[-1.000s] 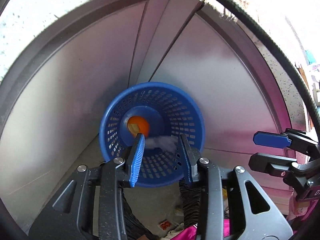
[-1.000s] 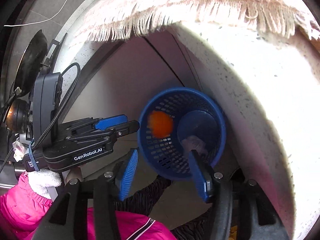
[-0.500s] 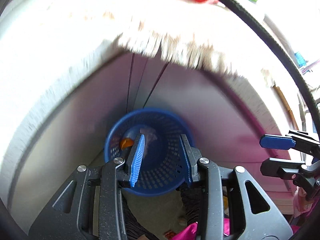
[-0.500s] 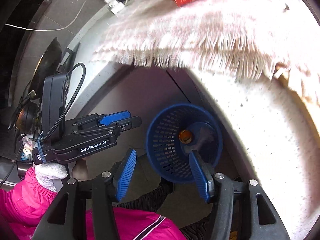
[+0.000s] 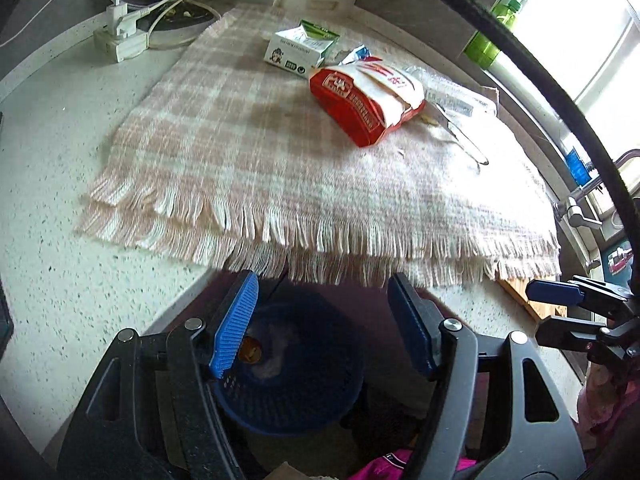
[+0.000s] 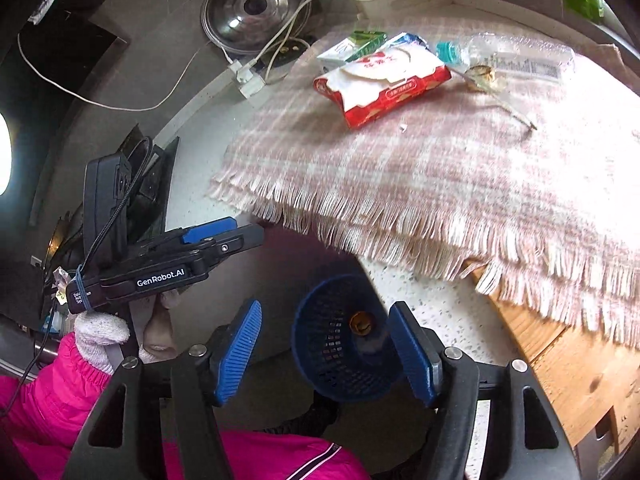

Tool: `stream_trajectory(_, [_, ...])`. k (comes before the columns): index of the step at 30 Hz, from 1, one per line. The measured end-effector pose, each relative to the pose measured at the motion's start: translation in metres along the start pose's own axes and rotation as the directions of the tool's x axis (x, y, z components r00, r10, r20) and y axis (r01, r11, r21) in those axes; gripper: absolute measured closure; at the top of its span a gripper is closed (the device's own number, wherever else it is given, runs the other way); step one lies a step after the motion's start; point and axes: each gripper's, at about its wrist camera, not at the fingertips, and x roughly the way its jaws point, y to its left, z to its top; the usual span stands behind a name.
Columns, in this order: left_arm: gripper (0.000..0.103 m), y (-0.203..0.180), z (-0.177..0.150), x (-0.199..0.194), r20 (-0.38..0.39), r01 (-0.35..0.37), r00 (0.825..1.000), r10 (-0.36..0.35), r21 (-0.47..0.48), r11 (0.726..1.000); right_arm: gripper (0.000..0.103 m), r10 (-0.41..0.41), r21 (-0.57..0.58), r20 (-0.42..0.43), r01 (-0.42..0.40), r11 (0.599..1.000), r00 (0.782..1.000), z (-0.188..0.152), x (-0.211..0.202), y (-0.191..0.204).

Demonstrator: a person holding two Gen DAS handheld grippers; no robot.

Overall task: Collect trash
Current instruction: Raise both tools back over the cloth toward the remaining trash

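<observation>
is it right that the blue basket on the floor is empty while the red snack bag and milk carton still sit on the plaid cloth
Not quite. The blue basket isn't empty: the right wrist view shows an orange piece of trash inside it, and the left wrist view shows something white beside it. The rest holds: the red snack bag and milk carton still sit on the plaid cloth.

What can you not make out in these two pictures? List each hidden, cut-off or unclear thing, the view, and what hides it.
- Basket, left view: far rim hidden by the cloth fringe and the left gripper.
- White scrap in it: too dark to identify.
- Bottle, right view: washed out by glare.
- Carton, right view: partly behind the red packet.
- Green bottle, left view: crossed by a cable.
</observation>
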Motion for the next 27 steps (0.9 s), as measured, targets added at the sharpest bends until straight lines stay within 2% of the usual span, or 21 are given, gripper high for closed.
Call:
stream_trajectory(4, [0.034,-0.008,0.023,-0.002,0.021,0.020,1.000,-0.020,0.008,1.000,0.033,-0.038,-0.009,0.049,0.039,0.999,0.998,0.017,-0.019,-0.015])
stream_trajectory(6, [0.027,-0.012,0.039,-0.003,0.034,0.018,0.999,-0.018,0.005,1.000,0.032,-0.054,-0.002,0.072,0.054,0.999,0.996,0.026,-0.027,-0.024])
stream_trajectory(11, [0.027,-0.020,0.069,-0.001,0.056,0.027,0.998,-0.026,-0.004,1.000,0.032,-0.089,0.008,0.114,0.089,0.996,0.989,0.053,-0.039,-0.045])
stream_trajectory(14, [0.027,-0.034,0.087,0.003,0.056,-0.004,0.998,0.000,0.064,0.998,0.032,-0.110,-0.011,0.123,0.112,0.994,0.986,0.067,-0.042,-0.056])
stream_trajectory(16, [0.027,-0.048,0.099,0.007,0.043,-0.023,0.999,0.017,0.142,0.990,0.031,-0.127,-0.031,0.128,0.132,0.991,0.984,0.076,-0.045,-0.062])
stream_trajectory(21, [0.019,-0.080,0.125,0.024,0.038,-0.104,0.995,0.097,0.334,0.937,0.029,-0.154,-0.059,0.118,0.162,0.985,0.981,0.100,-0.042,-0.078])
stream_trajectory(24, [0.019,-0.089,0.139,0.038,0.015,-0.108,0.994,0.110,0.383,0.918,0.029,-0.161,-0.080,0.107,0.170,0.982,0.981,0.114,-0.037,-0.085])
stream_trajectory(27, [0.019,-0.093,0.153,0.058,-0.032,-0.093,0.993,0.115,0.396,0.913,0.030,-0.156,-0.106,0.089,0.165,0.981,0.984,0.129,-0.029,-0.092])
